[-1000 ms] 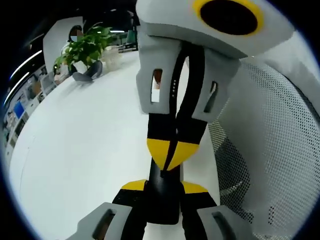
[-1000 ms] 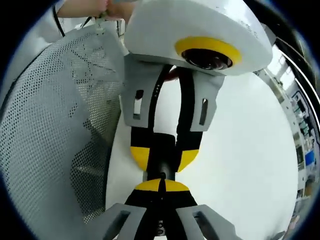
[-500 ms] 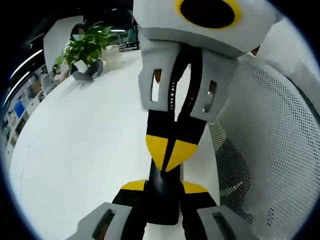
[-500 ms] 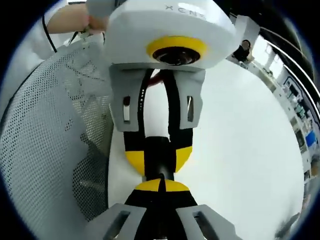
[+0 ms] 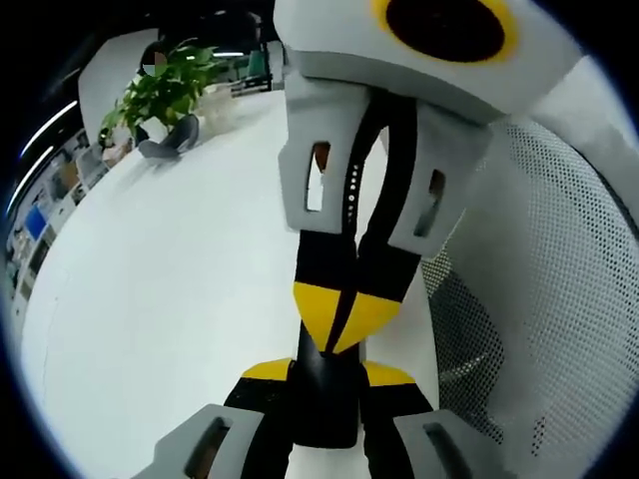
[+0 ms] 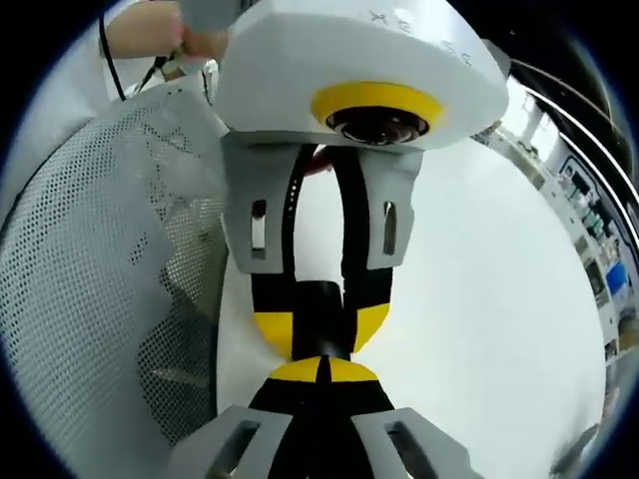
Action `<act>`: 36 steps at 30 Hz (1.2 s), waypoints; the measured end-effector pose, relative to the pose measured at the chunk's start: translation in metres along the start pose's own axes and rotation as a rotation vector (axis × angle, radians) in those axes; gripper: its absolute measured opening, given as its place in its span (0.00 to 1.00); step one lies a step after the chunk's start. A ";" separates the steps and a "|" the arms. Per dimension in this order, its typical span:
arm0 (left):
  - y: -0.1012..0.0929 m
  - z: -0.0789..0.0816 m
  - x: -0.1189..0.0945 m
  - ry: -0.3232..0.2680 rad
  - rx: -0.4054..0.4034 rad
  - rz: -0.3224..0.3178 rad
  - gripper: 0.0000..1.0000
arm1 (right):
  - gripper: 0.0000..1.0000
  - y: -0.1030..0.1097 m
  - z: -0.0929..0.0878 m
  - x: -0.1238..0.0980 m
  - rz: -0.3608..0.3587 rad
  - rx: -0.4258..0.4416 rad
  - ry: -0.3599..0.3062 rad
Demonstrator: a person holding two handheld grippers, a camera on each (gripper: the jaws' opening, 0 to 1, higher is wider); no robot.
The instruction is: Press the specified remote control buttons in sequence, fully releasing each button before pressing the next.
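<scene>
Remote control (image 5: 324, 404), a narrow black bar, sits clamped between the yellow-tipped jaws of the left gripper (image 5: 326, 371) at 6 o'clock in the left gripper view, the jaws closed narrowly on its two long sides. Only its near end shows, and the buttons cannot be made out. Down from 12 o'clock comes the right gripper (image 5: 344, 314), its jaws pressed together into one yellow point. That point meets the top face of the remote control just beyond the left gripper's tips; whether it is pressing a button cannot be told.

In the right gripper view the same meeting is seen from the other side. The right gripper (image 6: 321, 371) rises from 6 o'clock with no gap between its jaws, holding nothing. Its point touches the remote control (image 6: 321, 309), which the left gripper (image 6: 321, 329) holds down from 12 o'clock.

Under both lies a white surface (image 5: 170, 299), spreading toward 9 o'clock in the left gripper view. At 3 o'clock there stands a white mesh chair back (image 5: 539, 299), just beside the grippers. Far off at 11 o'clock a leafy potted plant (image 5: 165, 85) stands on the surface, with a dark grey object (image 5: 170, 148) just beside it, too small to name. In the right gripper view, a person's hand (image 6: 150, 30) shows at 11 o'clock.
</scene>
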State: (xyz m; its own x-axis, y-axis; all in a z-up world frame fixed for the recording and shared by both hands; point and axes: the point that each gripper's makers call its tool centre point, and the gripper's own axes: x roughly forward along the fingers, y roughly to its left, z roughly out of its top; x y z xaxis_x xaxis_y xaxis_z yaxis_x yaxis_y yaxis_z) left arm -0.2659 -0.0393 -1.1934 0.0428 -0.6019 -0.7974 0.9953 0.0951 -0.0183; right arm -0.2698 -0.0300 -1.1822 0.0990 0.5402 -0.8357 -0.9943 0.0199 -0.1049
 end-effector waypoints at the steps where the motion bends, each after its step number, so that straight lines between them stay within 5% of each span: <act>1: 0.000 0.000 0.000 0.000 -0.001 0.001 0.24 | 0.00 0.001 0.000 0.000 0.000 -0.016 0.008; 9: -0.001 0.000 0.000 0.032 0.015 -0.002 0.24 | 0.00 0.000 0.002 0.003 -0.041 -0.033 0.053; 18: 0.000 0.000 0.000 0.038 0.005 0.002 0.24 | 0.00 -0.003 0.001 0.003 -0.059 -0.001 0.017; 21: 0.000 0.000 0.000 0.024 -0.006 0.011 0.24 | 0.00 0.000 0.002 0.000 -0.005 0.128 -0.057; 23: 0.000 0.000 0.000 0.021 -0.008 0.012 0.24 | 0.04 0.005 0.001 -0.003 0.037 0.244 -0.088; 36: -0.002 0.001 0.002 0.046 -0.016 0.035 0.24 | 0.27 -0.005 -0.041 -0.017 -0.015 0.285 -0.027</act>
State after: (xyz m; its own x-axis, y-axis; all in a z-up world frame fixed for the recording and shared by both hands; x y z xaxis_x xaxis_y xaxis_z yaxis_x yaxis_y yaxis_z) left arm -0.2674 -0.0414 -1.1943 0.0736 -0.5612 -0.8244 0.9917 0.1285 0.0010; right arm -0.2650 -0.0734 -1.1895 0.1160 0.5601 -0.8202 -0.9644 0.2611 0.0419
